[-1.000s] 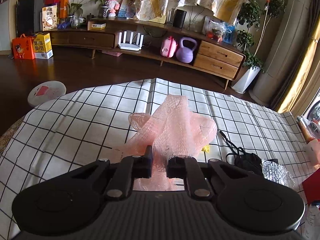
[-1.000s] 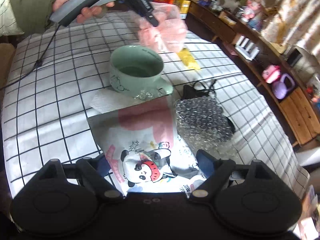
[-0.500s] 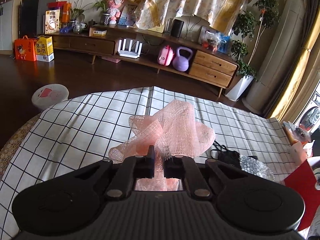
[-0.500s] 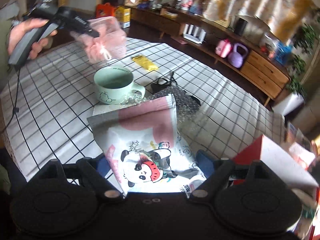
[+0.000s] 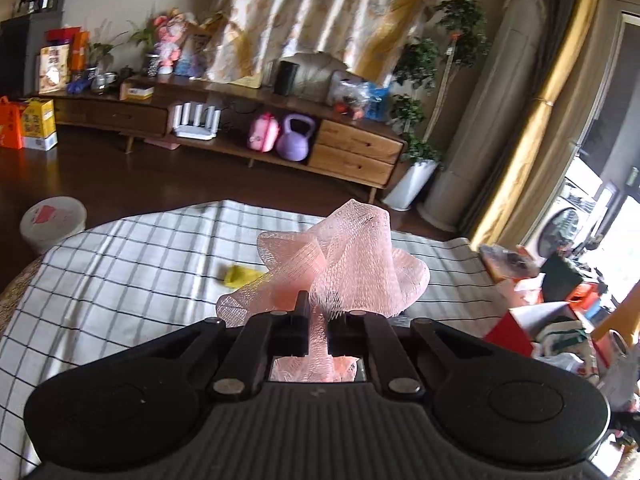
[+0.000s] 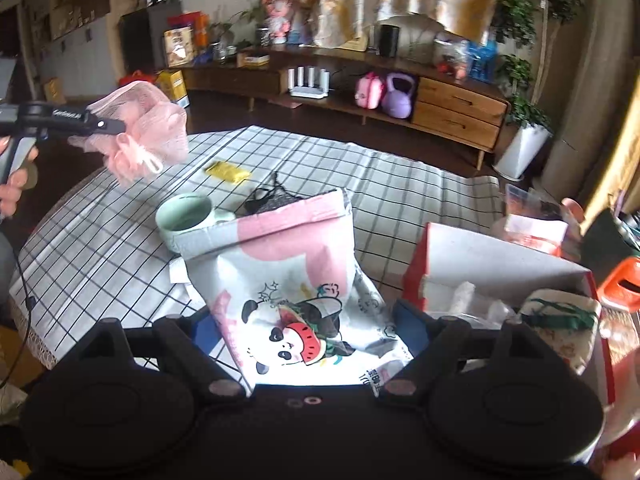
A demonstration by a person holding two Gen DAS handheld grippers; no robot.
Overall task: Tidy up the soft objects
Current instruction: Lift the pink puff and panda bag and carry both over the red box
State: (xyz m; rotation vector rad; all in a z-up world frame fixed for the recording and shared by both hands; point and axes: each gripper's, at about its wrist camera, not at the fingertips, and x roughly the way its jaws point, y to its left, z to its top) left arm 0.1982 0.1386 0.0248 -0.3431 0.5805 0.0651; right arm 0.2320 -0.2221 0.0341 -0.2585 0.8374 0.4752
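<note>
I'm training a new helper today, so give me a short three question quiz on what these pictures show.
1. True or false: the left hand-held gripper is shut on the pink mesh sponge.
2. What does the right hand-held gripper hold? A) green mug B) panda-print bag C) yellow packet
3. Fill in: the red box lies to the ____ of the panda-print bag in the right wrist view.

Key: 1 true. 2 B; the green mug and the yellow packet rest on the checked cloth. 3 right.

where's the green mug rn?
Right wrist view, left of centre: the green mug stands on the checked tablecloth, just behind the upper left corner of the panda bag, yellow packet beyond it.
</note>
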